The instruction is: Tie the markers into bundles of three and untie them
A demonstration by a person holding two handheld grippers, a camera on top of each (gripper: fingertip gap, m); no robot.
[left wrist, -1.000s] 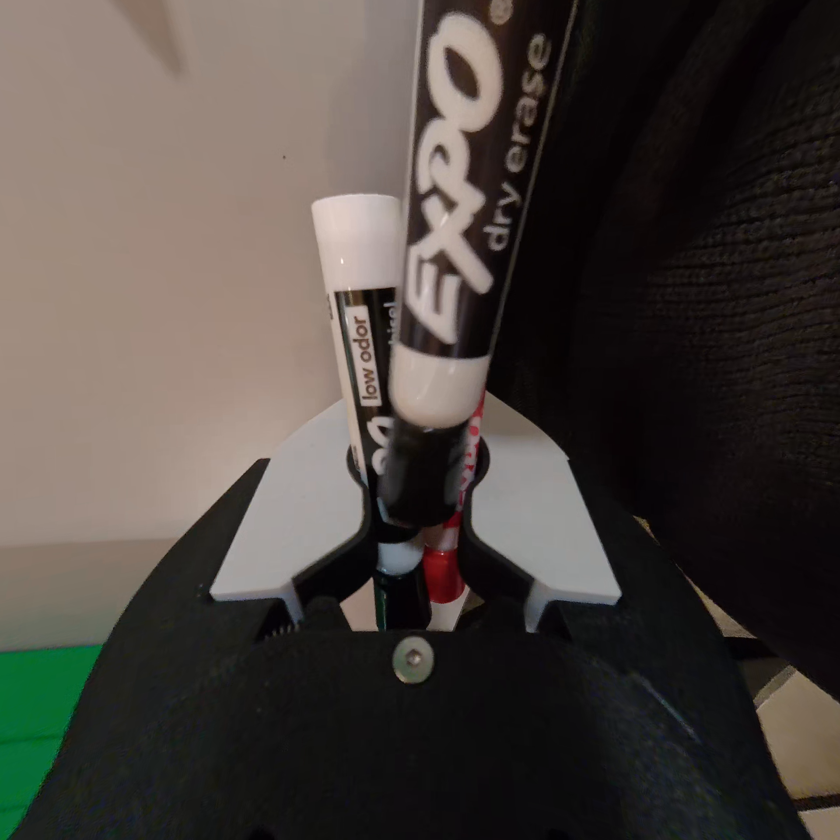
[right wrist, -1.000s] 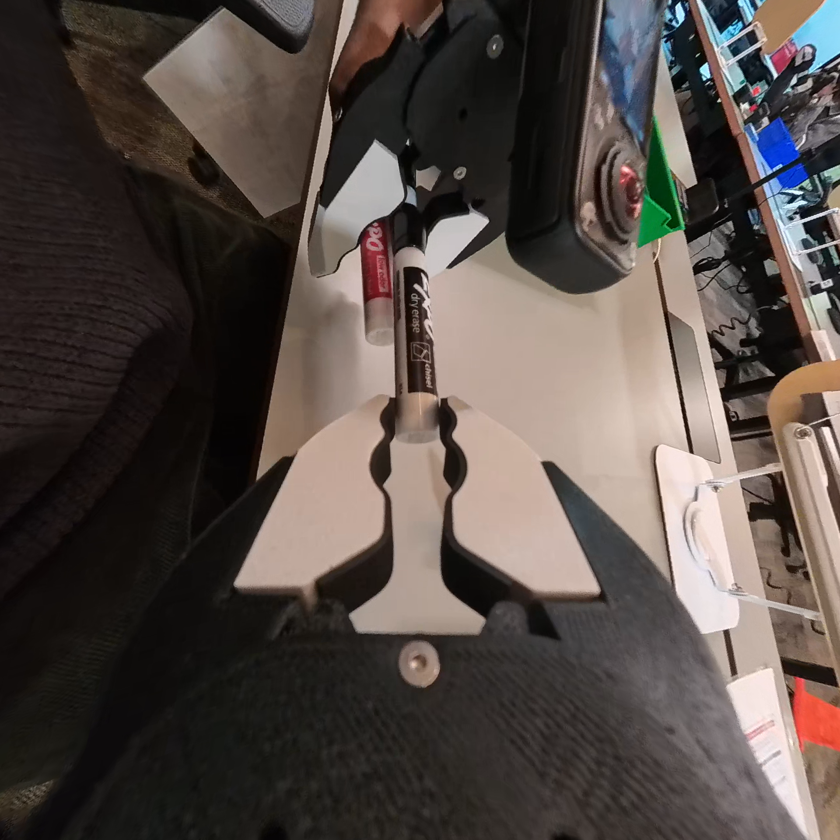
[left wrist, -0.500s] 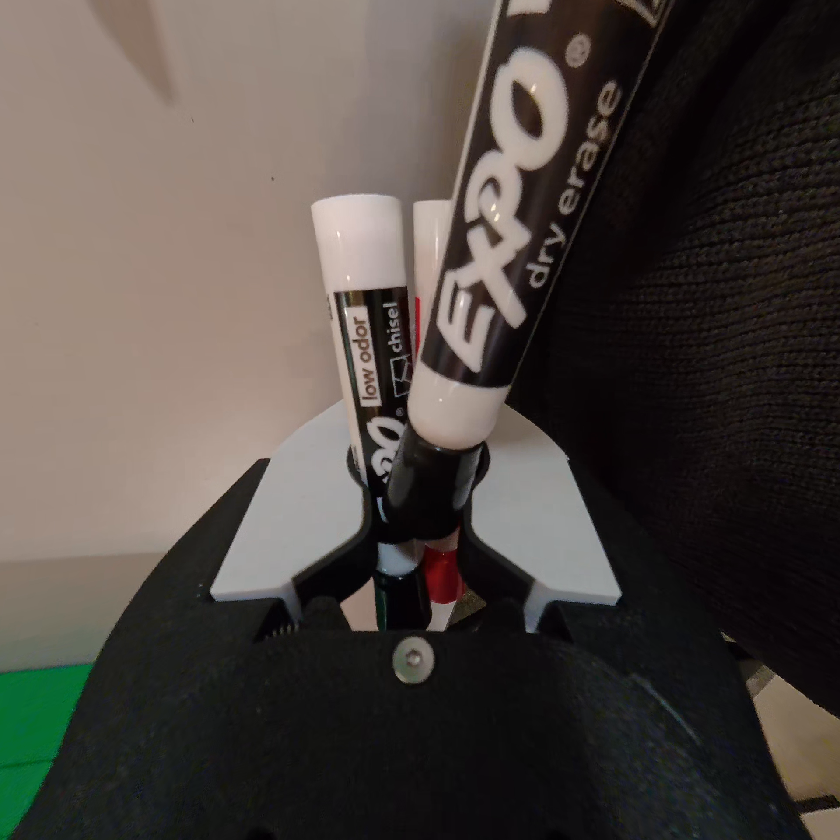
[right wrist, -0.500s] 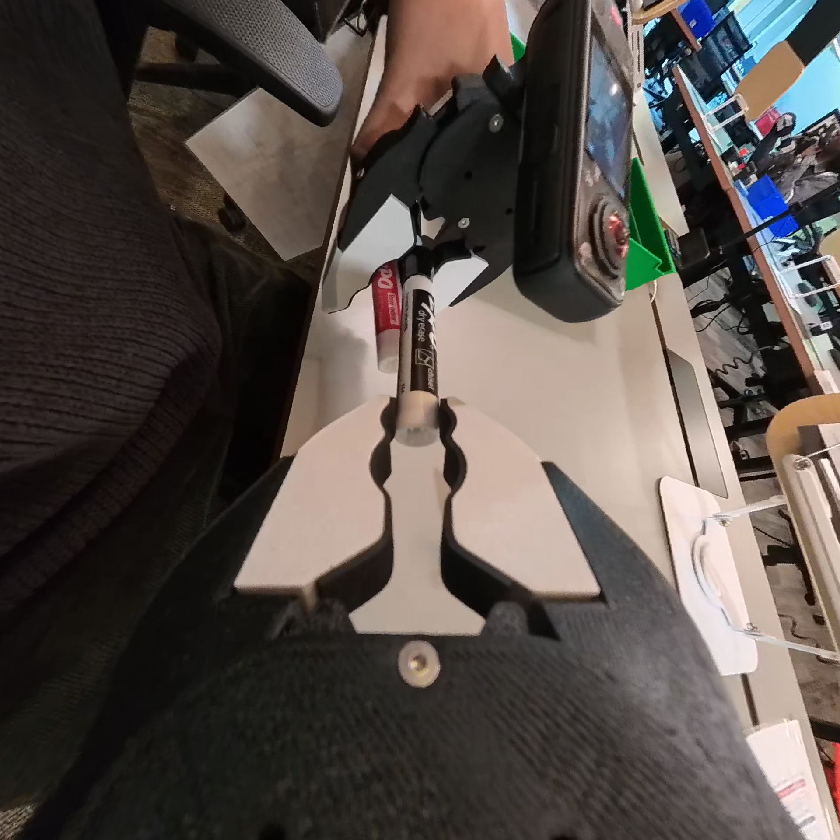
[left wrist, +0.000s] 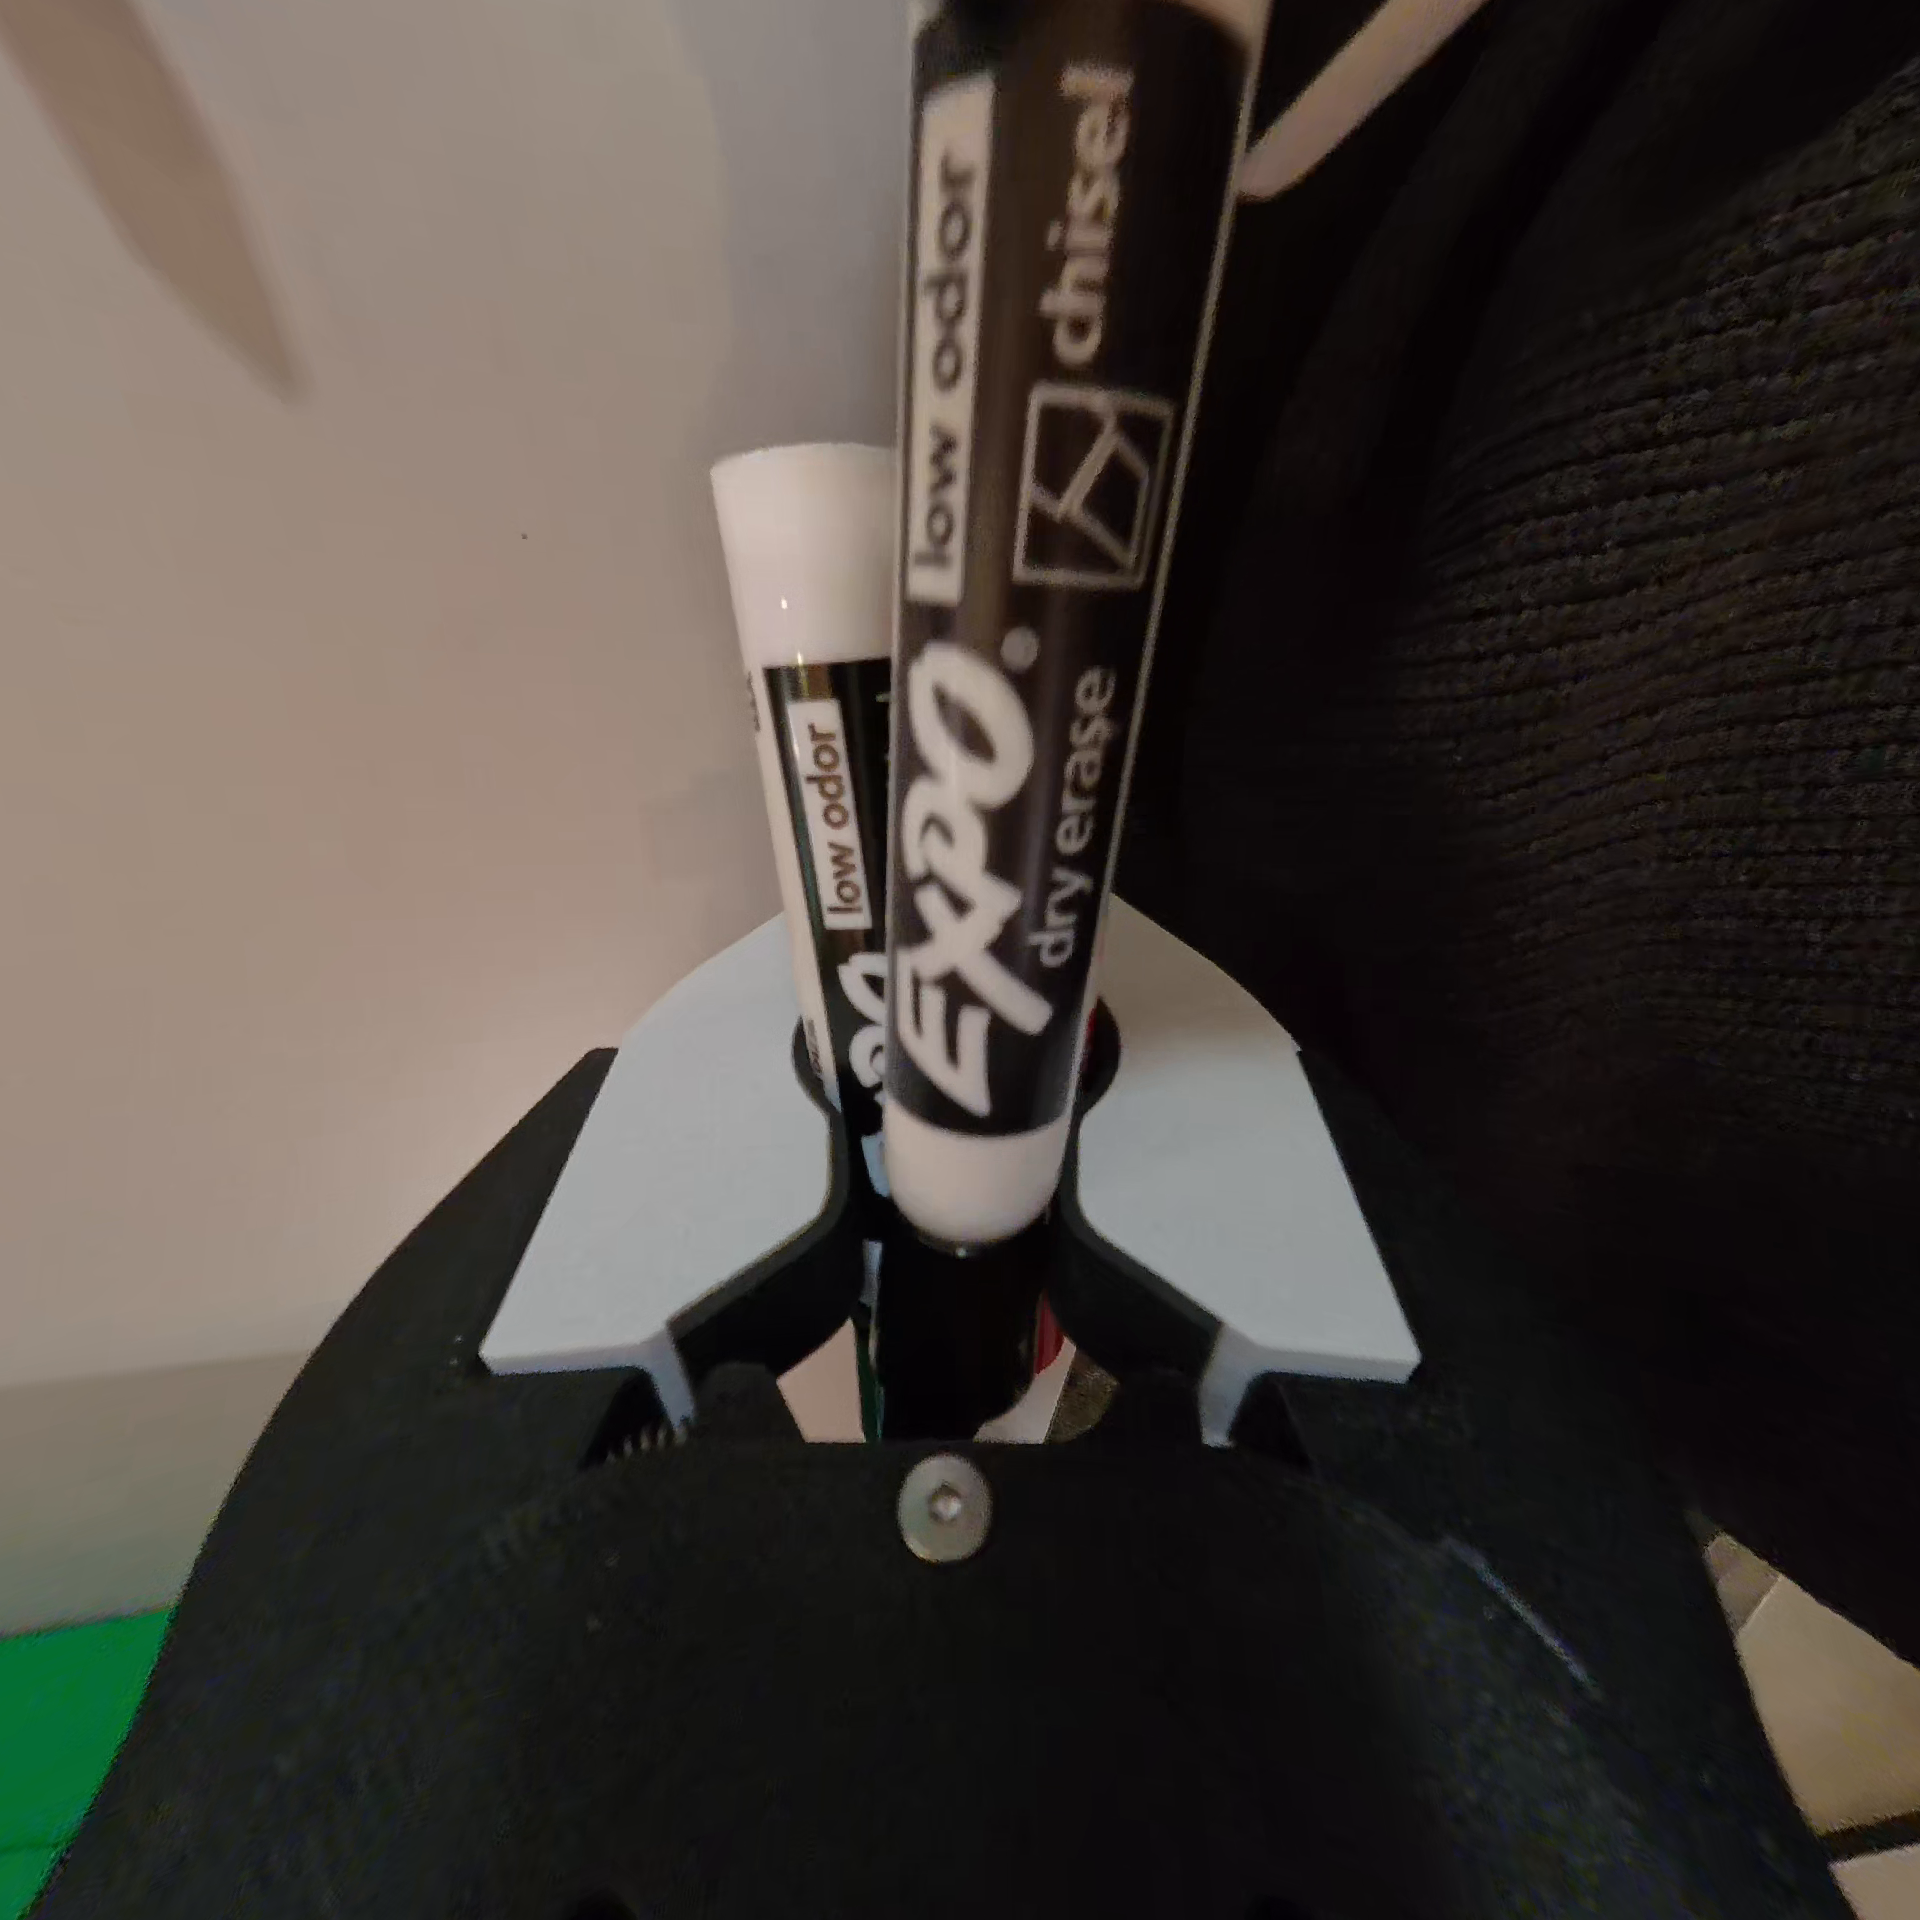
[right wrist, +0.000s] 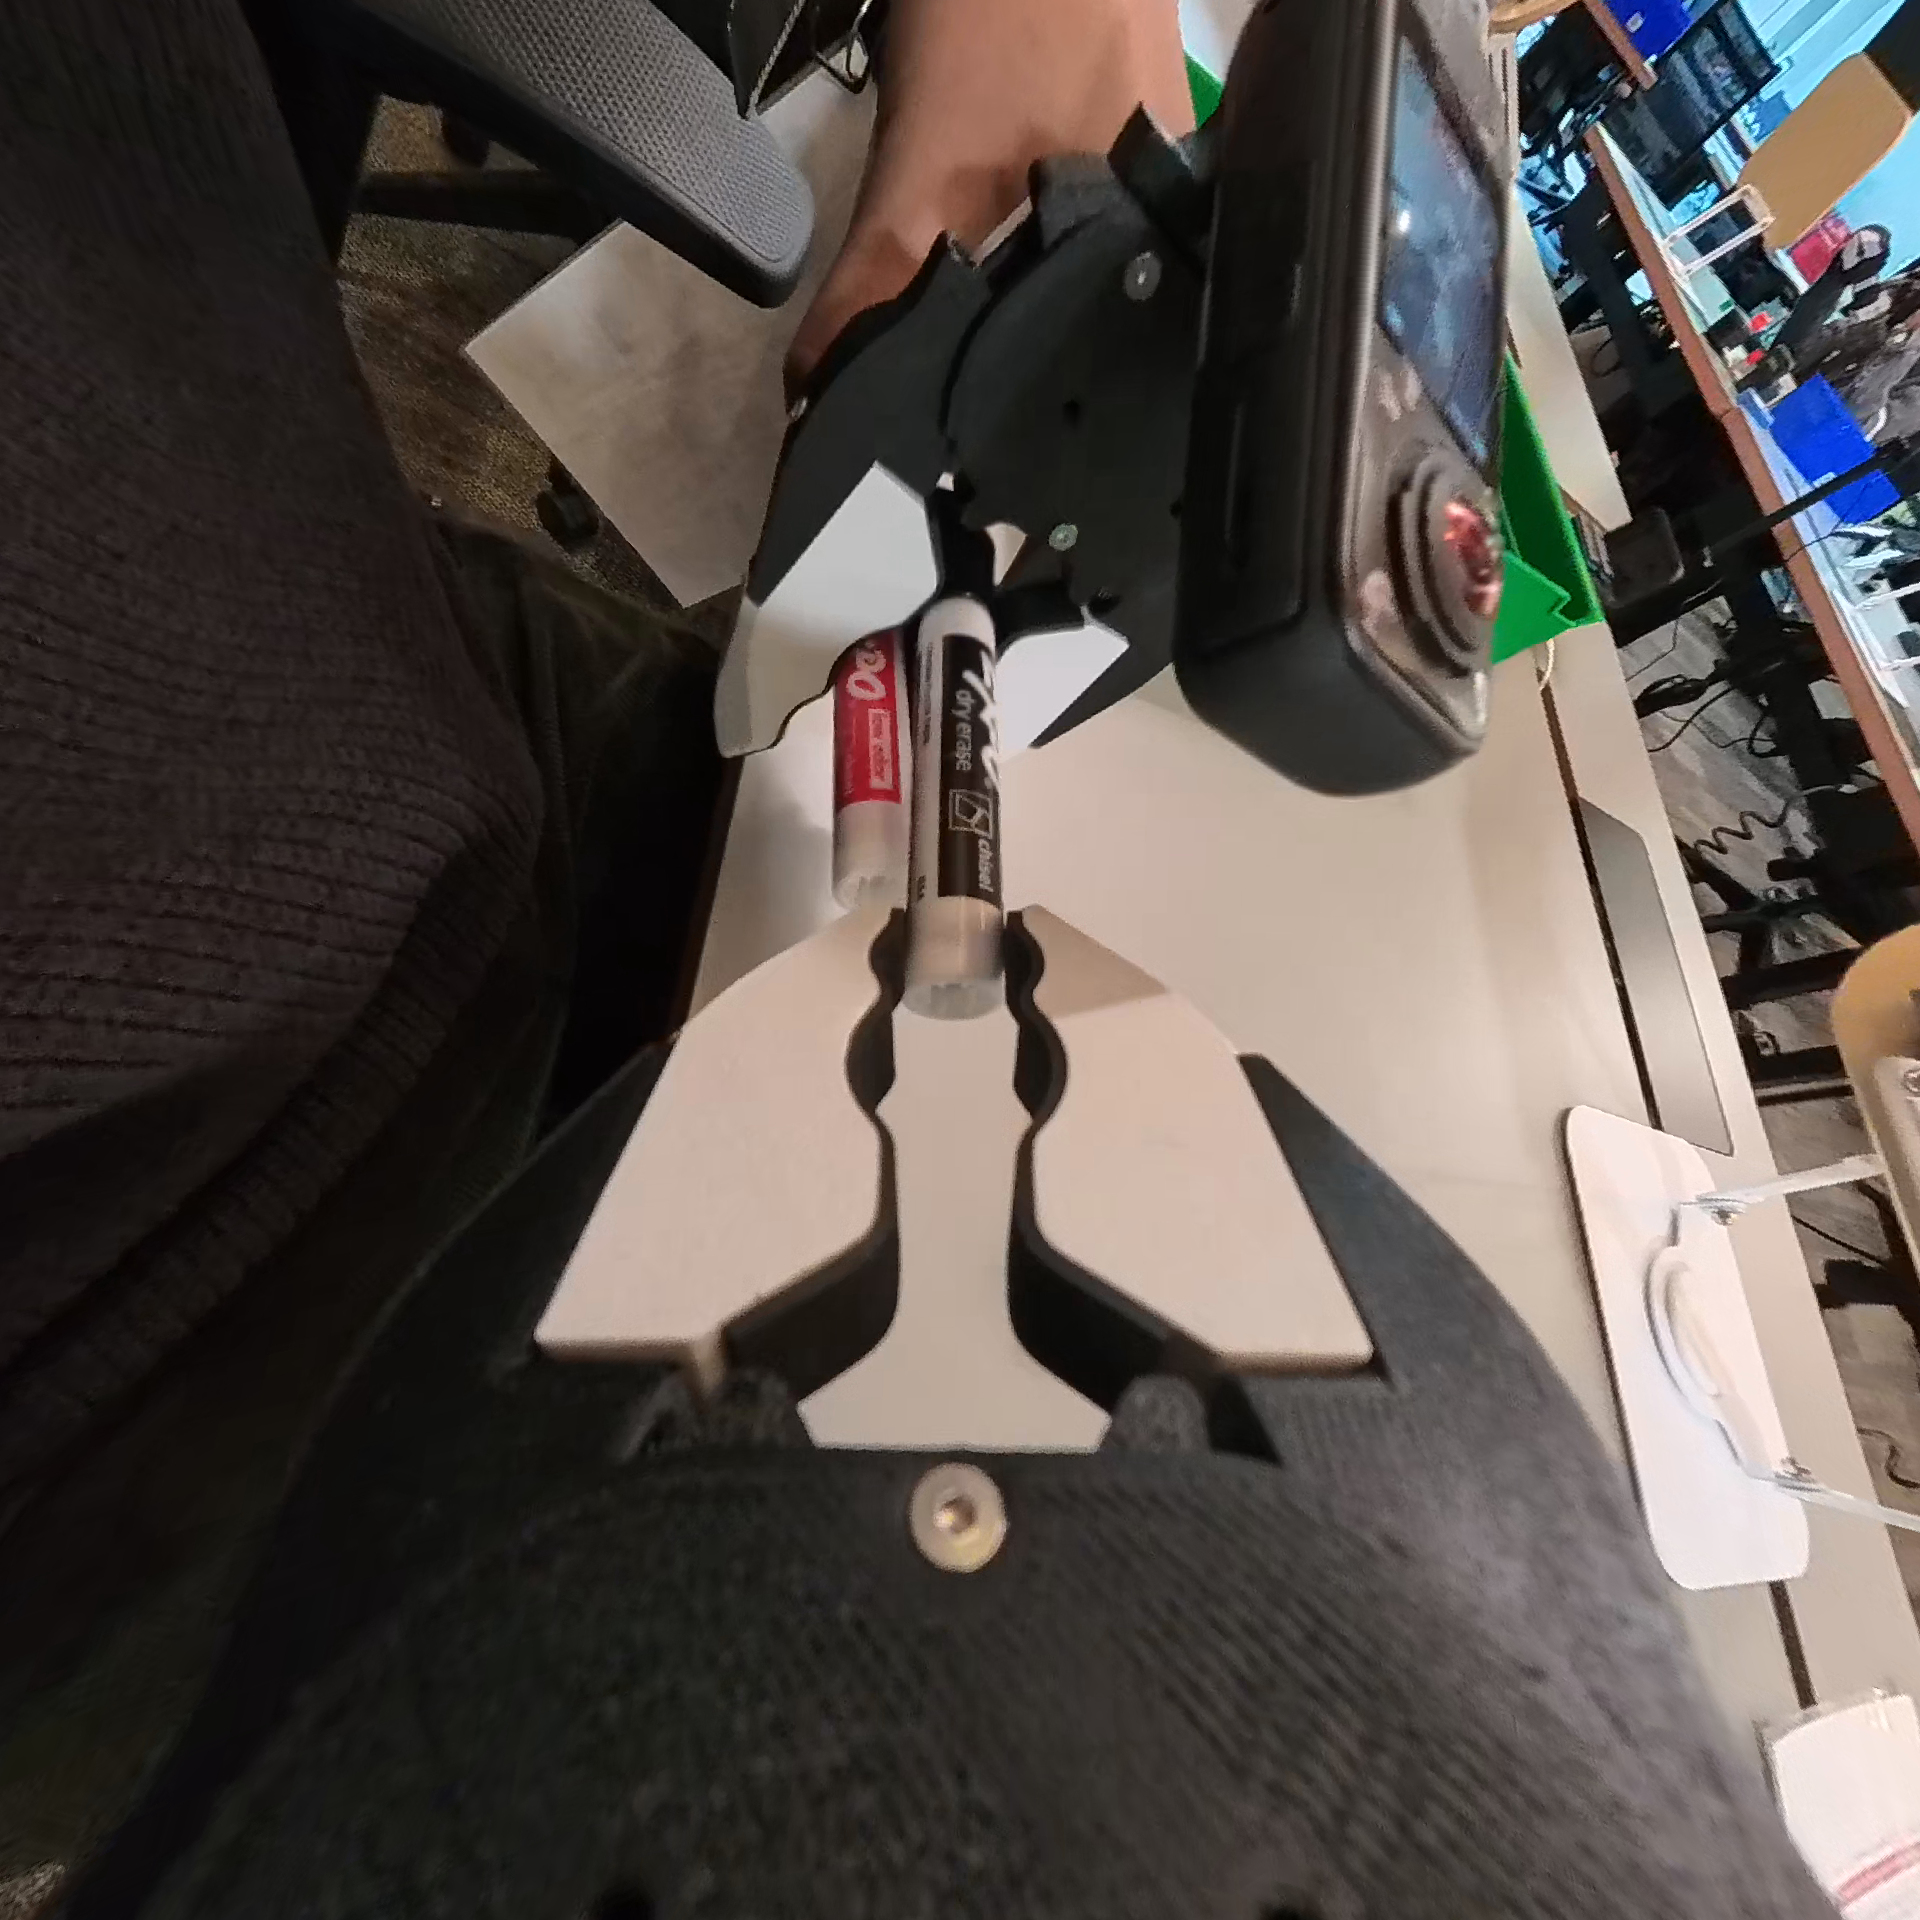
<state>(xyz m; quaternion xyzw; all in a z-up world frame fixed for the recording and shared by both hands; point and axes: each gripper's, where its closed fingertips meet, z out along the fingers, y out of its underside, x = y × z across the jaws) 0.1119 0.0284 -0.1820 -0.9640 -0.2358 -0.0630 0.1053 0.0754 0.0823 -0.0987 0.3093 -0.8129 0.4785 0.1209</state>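
Clamped in the narrow left gripper (left wrist: 951, 1049): cap end of a black marker (left wrist: 1018, 727), second marker (left wrist: 805, 582) and red marker (right wrist: 868, 769) just beside it, above the table (right wrist: 1299, 935). Pinched at the right gripper (right wrist: 951, 935) tips: that black marker's white tail.

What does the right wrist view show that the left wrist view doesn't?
Only the right wrist view: the red marker on the white table, the hand holding the left claw, the camera mounted on it.

Only the left wrist view: a second black-labelled marker lying behind.

Both: the black marker, its cap in the left claw, its rear end in the right claw.
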